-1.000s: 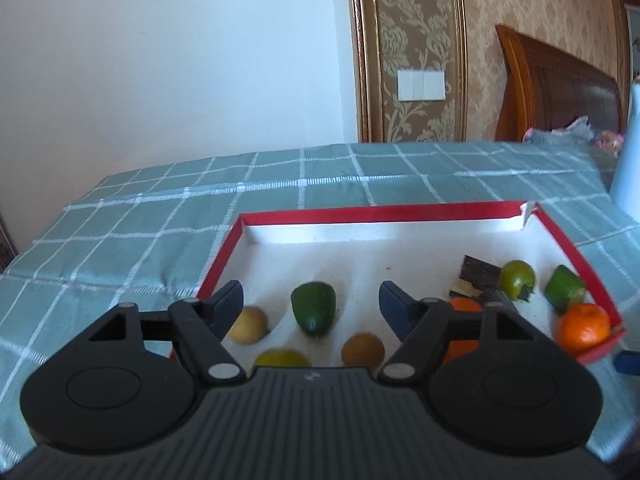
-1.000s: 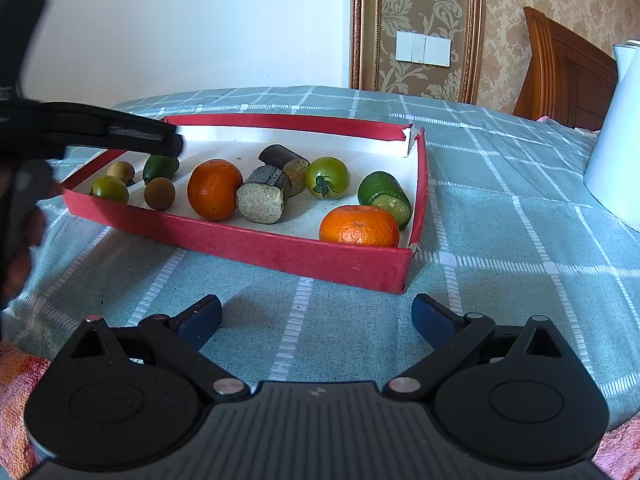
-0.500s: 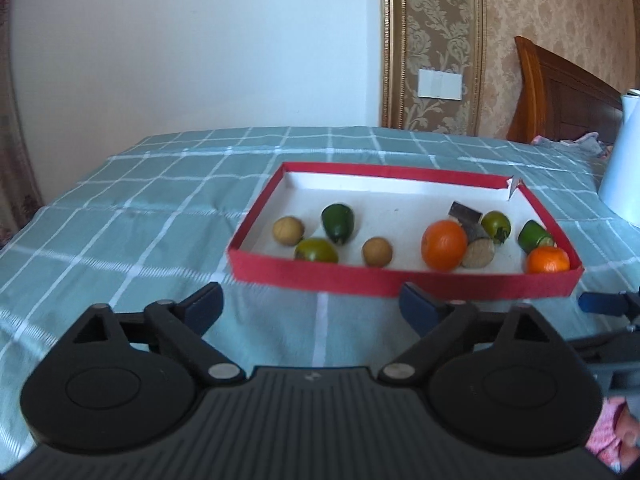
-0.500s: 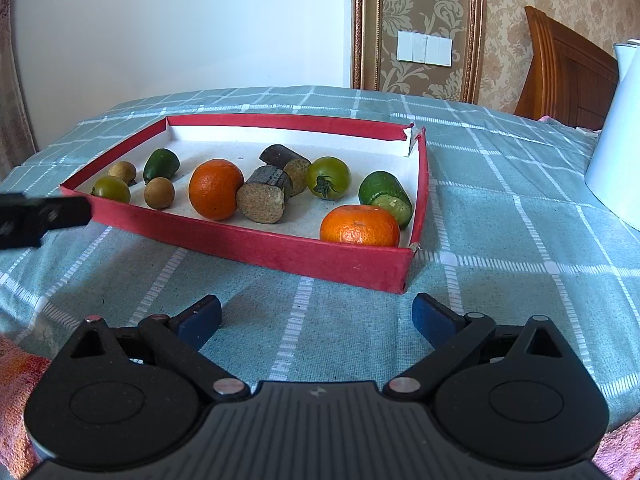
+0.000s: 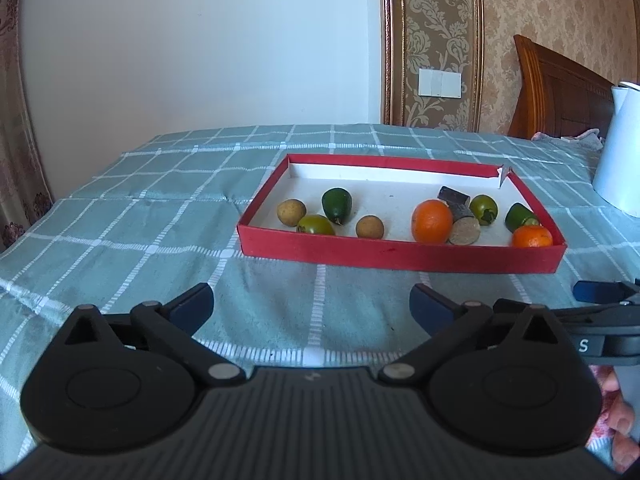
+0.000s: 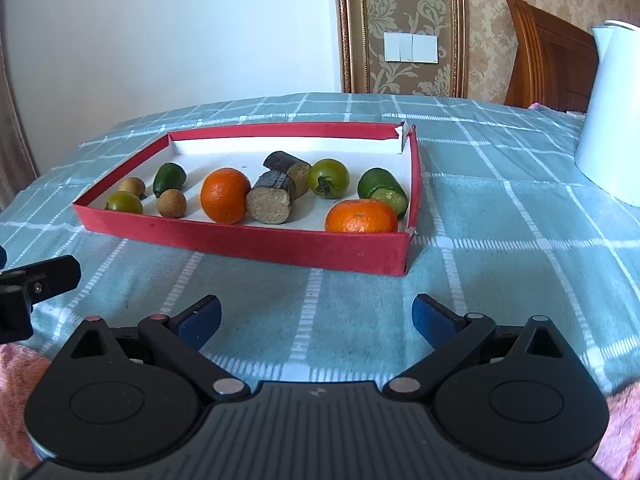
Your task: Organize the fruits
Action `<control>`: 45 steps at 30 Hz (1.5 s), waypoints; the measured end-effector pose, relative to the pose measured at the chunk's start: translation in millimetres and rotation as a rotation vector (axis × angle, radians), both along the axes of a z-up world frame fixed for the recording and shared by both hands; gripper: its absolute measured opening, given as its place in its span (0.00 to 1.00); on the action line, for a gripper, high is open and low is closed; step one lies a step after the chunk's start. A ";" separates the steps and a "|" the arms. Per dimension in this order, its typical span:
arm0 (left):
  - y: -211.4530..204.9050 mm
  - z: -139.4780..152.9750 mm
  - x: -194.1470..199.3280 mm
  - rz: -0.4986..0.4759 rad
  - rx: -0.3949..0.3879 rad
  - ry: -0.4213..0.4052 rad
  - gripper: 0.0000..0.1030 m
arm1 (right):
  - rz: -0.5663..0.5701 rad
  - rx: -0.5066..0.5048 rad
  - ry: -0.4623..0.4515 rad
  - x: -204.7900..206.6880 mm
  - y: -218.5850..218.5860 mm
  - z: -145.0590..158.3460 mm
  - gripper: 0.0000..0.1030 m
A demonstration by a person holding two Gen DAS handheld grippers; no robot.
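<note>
A red tray lies on the checked tablecloth and holds the fruit. On its left are two brown longans, a green tomato and a green avocado-like fruit. On its right are two oranges, two dark cane pieces, a green tomato and a cut green fruit. My left gripper is open and empty in front of the tray. My right gripper is open and empty, also in front of the tray.
A white kettle stands on the table to the right of the tray. A wooden headboard and the wall lie behind. The table's left edge falls off near a curtain.
My left gripper has pulled back from above the tray to in front of it, empty. The right gripper has barely moved.
</note>
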State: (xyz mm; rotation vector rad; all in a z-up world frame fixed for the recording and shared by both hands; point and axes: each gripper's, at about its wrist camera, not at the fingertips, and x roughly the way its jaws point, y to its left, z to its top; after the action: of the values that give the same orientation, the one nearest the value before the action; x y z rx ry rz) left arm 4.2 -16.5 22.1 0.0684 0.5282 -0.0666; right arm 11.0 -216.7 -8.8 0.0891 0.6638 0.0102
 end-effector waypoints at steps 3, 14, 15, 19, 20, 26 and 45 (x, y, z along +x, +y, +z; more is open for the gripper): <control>-0.2 1.1 -6.4 0.009 0.006 -0.006 1.00 | -0.016 -0.009 -0.019 -6.5 3.7 1.8 0.99; -4.9 8.7 -33.9 -0.007 0.015 -0.040 1.00 | -0.049 -0.049 -0.094 -29.2 18.8 9.6 0.99; -5.3 9.5 -35.8 -0.011 0.014 -0.042 1.00 | -0.050 -0.043 -0.098 -31.2 19.2 10.4 0.99; -7.7 12.3 -40.0 -0.032 0.005 -0.033 1.00 | -0.052 -0.029 -0.114 -38.3 18.7 12.8 0.99; -8.6 12.9 -40.6 -0.033 0.005 -0.034 1.00 | -0.051 -0.030 -0.115 -39.1 18.9 13.0 0.99; -11.4 15.1 -45.0 -0.033 0.012 -0.047 1.00 | -0.050 -0.031 -0.121 -42.0 19.3 13.6 0.99; -10.4 15.6 -49.2 -0.050 0.009 -0.066 1.00 | -0.044 -0.036 -0.124 -42.0 20.2 14.0 0.99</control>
State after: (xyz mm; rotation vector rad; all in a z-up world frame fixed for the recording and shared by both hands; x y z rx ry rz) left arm -45.0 -26.9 37.7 0.0926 0.4605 -0.1100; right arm -30.9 -196.5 5.2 0.0674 0.5375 -0.0381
